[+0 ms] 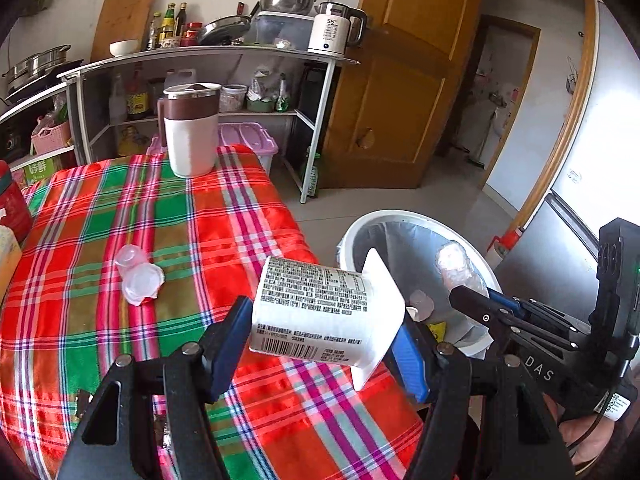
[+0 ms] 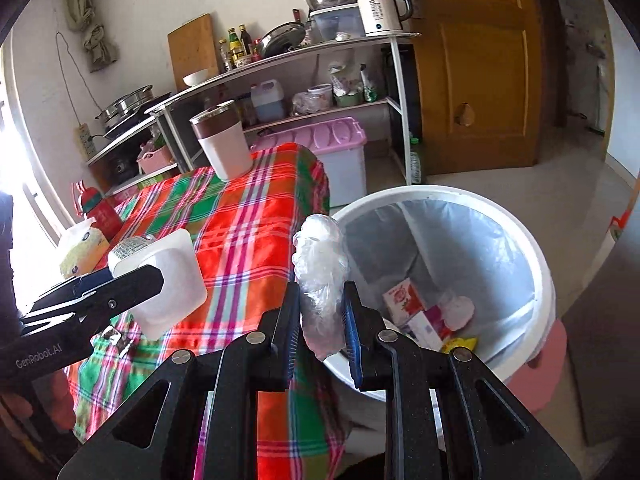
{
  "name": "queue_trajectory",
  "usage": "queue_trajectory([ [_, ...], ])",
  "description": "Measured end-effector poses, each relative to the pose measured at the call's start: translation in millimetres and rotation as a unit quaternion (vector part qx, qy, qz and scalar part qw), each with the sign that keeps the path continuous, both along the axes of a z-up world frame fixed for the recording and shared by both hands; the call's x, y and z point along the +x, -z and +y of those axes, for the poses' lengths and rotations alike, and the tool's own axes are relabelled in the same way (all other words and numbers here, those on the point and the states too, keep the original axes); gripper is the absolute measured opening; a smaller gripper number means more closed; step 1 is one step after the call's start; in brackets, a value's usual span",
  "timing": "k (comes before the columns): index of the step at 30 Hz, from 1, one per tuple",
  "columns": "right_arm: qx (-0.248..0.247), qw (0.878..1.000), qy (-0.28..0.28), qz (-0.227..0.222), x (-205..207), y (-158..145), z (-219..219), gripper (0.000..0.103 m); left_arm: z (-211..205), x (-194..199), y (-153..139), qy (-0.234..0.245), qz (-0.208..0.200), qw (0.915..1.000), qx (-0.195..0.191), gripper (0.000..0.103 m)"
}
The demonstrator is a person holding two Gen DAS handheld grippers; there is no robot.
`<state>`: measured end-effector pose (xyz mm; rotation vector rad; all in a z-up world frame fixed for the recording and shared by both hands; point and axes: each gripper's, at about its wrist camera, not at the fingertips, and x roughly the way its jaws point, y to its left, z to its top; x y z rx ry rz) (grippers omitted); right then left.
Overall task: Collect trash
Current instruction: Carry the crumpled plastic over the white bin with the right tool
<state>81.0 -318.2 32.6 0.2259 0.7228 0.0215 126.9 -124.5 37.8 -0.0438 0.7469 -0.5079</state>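
Trash is mid-haul, both grippers loaded. Left gripper [image 1: 324,344] is clamped on a white yogurt cup [image 1: 320,312], held sideways w/ label up, over the near edge of the plaid tablecloth [image 1: 120,208], just short of the bin [image 1: 400,218]. Right gripper [image 2: 320,332] pinches a wad of clear plastic wrap [image 2: 320,272], upright btwn the blue pads, right at the bin's near rim. Bin stands on the floor beside the table, lined w/ a grey bag; some wrappers and a carton already lie inside.

Step in hand, as I read it: carry-to-bin, drop not yet made for either piece. Next move prob calls for pushing the right gripper fwd past the rim so the wrap hangs over the liner, then opening the jaws; wrap is light and clingy, may stick to a pad. Left needs to swing the cup rightward over the opening w/o bumping the other gripper, which sits close.

Two small clear cups [image 1: 138,276] are left on the cloth, so more pickups remain. Tall white-and-brown jug [image 1: 192,128] at the far end looks like no trash.
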Motion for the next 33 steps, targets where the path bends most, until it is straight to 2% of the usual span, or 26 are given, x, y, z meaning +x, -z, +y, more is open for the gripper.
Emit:
queue_trajectory([
  [14,0.006,0.998,0.053,0.019,-7.3,12.1,-66.0,0.022,-71.2,6.1,7.8,0.061,0.017,0.9979,0.012,0.069],
  [26,0.003,0.997,0.064,0.045,1.4,30.9,-93.3,0.022,-112.0,16.4,22.6,0.079,0.033,0.9955,0.041,0.069],
  [33,0.012,0.997,0.064,0.046,1.1,33.6,-100.6,0.023,-118.6,19.8,26.8,0.077,0.043,0.9951,0.043,0.069],
])
